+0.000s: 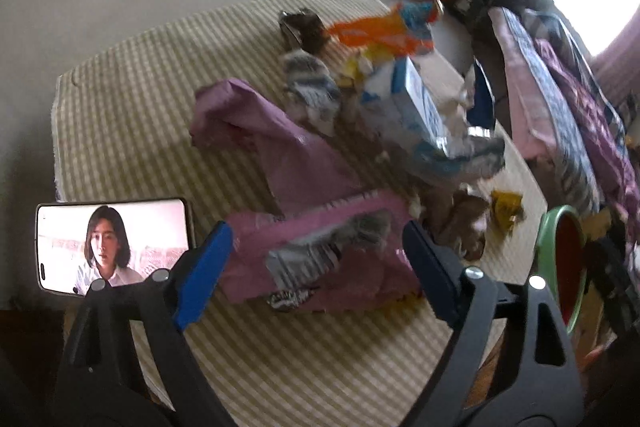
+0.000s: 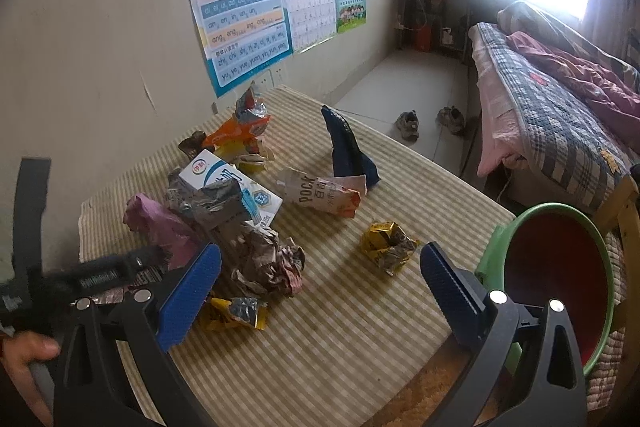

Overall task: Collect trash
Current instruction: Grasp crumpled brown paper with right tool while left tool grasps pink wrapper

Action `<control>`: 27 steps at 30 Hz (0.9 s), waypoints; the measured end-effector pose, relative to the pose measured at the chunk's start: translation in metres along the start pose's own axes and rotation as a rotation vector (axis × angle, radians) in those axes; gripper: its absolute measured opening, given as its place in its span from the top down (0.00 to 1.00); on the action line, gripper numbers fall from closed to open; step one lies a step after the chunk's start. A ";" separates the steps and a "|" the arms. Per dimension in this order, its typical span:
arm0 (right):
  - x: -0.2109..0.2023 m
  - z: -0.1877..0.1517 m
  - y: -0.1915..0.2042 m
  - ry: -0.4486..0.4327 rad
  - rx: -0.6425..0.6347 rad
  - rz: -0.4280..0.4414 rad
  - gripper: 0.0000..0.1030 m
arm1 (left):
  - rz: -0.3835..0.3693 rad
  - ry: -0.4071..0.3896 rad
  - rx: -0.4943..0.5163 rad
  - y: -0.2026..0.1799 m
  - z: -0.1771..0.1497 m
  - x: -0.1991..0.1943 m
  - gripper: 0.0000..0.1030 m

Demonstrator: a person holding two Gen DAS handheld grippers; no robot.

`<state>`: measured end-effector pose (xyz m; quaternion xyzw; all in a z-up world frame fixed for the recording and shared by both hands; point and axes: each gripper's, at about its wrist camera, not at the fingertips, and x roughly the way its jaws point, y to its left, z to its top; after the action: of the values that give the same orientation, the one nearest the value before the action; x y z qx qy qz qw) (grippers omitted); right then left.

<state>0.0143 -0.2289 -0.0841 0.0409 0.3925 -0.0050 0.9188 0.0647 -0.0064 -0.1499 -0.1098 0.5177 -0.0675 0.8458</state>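
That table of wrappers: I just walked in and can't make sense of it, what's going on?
A person is clearing trash with two handheld grippers. The left gripper is open, straddling a pink wrapper without pinching it. The right gripper is open and empty above the striped table. Nothing is collected yet; the green bin waits at the table's edge.

Crumpled paper wrappers [image 2: 272, 263] on ribbed cloth [image 2: 340, 327]
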 end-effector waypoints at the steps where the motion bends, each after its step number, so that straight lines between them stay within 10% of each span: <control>1: 0.001 -0.001 -0.001 0.003 0.001 0.002 0.07 | -0.002 0.012 0.002 0.000 -0.001 0.004 0.18; 16: 0.018 -0.013 0.002 0.108 0.017 0.073 0.07 | -0.049 0.112 0.064 0.016 0.004 0.024 0.18; 20: 0.021 -0.014 0.000 0.119 0.025 0.079 0.07 | -0.108 0.152 0.059 0.011 -0.004 0.024 0.46; 27: 0.031 -0.021 -0.003 0.165 0.043 0.105 0.07 | -0.144 0.117 0.040 0.015 -0.012 0.004 0.63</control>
<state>0.0205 -0.2298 -0.1218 0.0815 0.4641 0.0380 0.8812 0.0557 0.0055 -0.1628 -0.1256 0.5555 -0.1448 0.8091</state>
